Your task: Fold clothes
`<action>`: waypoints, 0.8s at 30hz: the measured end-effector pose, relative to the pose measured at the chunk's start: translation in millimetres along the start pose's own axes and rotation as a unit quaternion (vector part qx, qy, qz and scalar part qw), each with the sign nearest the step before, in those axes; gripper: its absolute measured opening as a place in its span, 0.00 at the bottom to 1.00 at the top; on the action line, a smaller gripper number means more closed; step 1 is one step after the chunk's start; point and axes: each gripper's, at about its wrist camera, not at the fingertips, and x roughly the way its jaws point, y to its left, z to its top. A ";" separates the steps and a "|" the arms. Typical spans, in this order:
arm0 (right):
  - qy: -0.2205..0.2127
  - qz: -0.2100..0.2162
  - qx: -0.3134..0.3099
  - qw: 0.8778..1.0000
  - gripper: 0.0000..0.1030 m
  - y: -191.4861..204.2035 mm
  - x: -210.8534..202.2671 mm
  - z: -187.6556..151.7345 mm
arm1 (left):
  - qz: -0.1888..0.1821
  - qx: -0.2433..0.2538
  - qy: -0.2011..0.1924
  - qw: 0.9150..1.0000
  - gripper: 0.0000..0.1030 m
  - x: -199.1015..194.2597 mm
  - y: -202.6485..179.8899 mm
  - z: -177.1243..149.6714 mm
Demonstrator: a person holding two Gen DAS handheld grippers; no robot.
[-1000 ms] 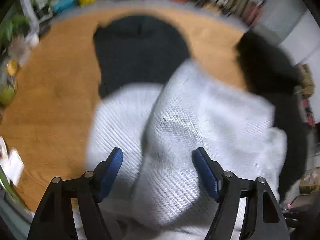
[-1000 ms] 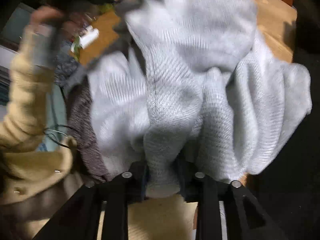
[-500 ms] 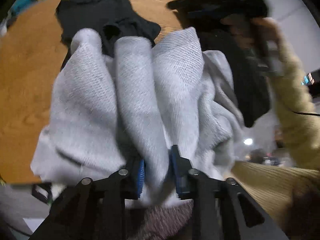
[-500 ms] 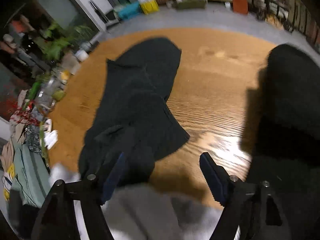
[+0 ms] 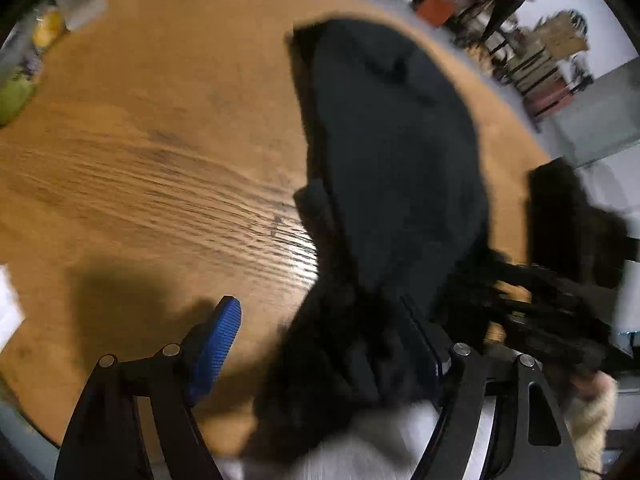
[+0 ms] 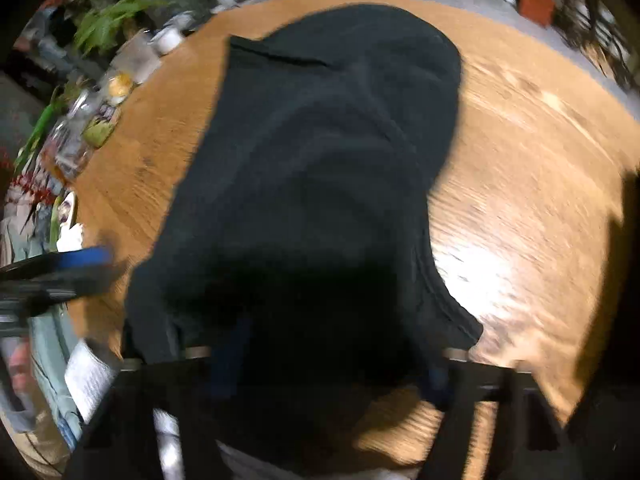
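Observation:
A black garment (image 5: 400, 152) lies spread on the round wooden table (image 5: 140, 168). My left gripper (image 5: 320, 316) hangs over its near end, jaws opening and wide apart. One blue pad (image 5: 218, 336) is over bare wood, the other over the black cloth. My right gripper (image 6: 332, 364) is low over the same black garment (image 6: 320, 160), jaws closing. Its near end lies between the dark, blurred fingers, and no pinch shows. A pale grey knit sweater (image 5: 352, 448) lies bunched at the near table edge.
A second dark garment (image 5: 568, 216) sits at the table's right side. Jars, cups and plants (image 6: 100, 92) crowd the far left rim. The other gripper (image 6: 76, 260) pokes in from the left of the right wrist view. A cream sleeve (image 5: 592, 412) shows low right.
My left gripper let go of the grey sweater, opened wide and swung over the black garment. My right gripper moved nearer along the black garment.

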 end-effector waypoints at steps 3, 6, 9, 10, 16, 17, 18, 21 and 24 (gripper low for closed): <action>0.007 -0.011 -0.028 1.000 0.38 18.6 8.8 9.1 | -0.048 -0.011 -0.019 0.999 0.37 1.7 7.6 -0.3; 0.000 -0.007 -0.038 0.999 0.30 34.6 9.0 25.1 | -0.093 -0.040 -0.046 0.994 0.16 -14.9 23.6 5.0; -0.039 0.018 -0.048 0.998 0.25 58.4 -1.2 50.6 | -0.068 -0.033 -0.113 0.991 0.14 -52.9 36.8 12.7; -0.054 0.034 -0.054 0.997 0.23 69.8 -5.6 60.8 | -0.063 -0.030 -0.137 0.988 0.14 -70.6 42.4 14.8; -0.135 0.116 -0.143 0.974 0.18 180.0 -38.1 111.6 | 0.022 -0.019 -0.306 0.952 0.04 -174.0 87.2 32.6; -0.149 0.136 -0.150 0.968 0.18 195.9 -45.7 118.1 | 0.039 -0.028 -0.325 0.944 0.04 -191.5 97.4 35.5; -0.163 0.155 -0.158 0.962 0.18 211.8 -53.2 124.7 | 0.048 -0.037 -0.337 0.939 0.04 -205.3 107.1 37.8; -0.204 0.193 -0.169 0.945 0.18 251.2 -72.5 143.1 | 0.069 -0.057 -0.365 0.927 0.05 -223.5 119.1 44.9; -0.203 0.168 -0.177 0.948 0.43 268.0 -85.7 159.3 | 0.075 -0.072 -0.350 0.931 0.06 -219.7 124.9 38.6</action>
